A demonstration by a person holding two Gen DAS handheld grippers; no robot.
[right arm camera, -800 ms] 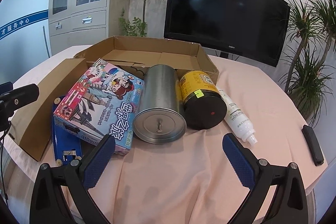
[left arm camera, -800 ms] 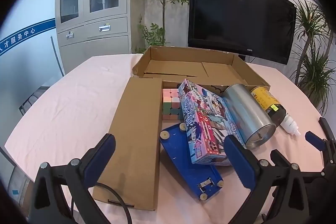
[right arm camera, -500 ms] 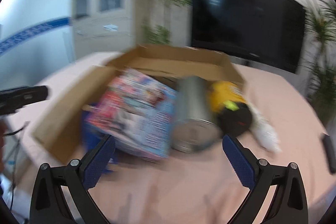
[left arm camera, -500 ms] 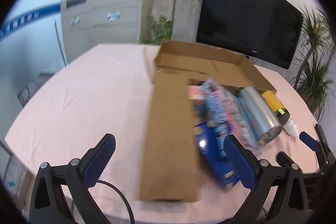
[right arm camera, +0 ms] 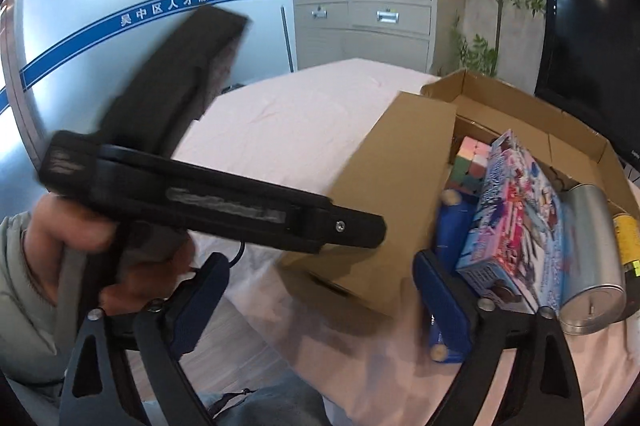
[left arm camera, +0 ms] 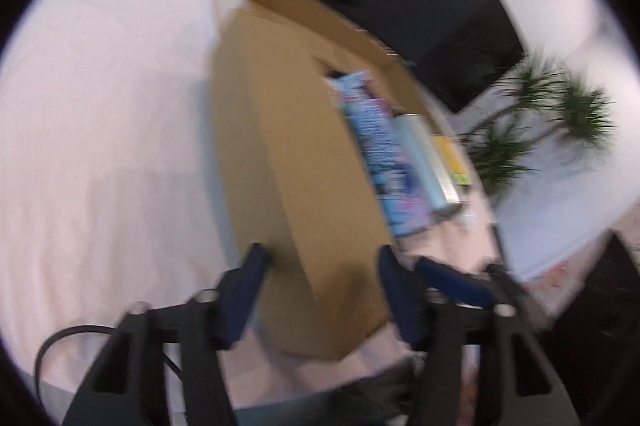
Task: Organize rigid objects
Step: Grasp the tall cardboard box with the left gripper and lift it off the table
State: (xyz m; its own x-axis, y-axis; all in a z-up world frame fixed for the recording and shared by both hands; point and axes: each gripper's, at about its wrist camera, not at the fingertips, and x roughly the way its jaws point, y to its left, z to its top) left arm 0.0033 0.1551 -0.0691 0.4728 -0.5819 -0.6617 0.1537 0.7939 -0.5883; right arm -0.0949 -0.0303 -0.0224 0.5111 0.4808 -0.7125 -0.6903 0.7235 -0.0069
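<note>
Risky: we hold both left gripper (left arm camera: 322, 262) and right gripper (right arm camera: 318, 278) wide, empty (blurry), carton flap (right arm camera: 392, 186) at 12 o'clock; we might tip it.

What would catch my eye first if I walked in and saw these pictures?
Probably the black handheld left gripper swinging blurred across the right wrist view, gripped by a person's hand at the left edge. Behind it, an open cardboard box lies on the pink tablecloth, with a colourful cartoon box and a silver tin lying beside its flap. A big black TV stands at the back right.
</note>
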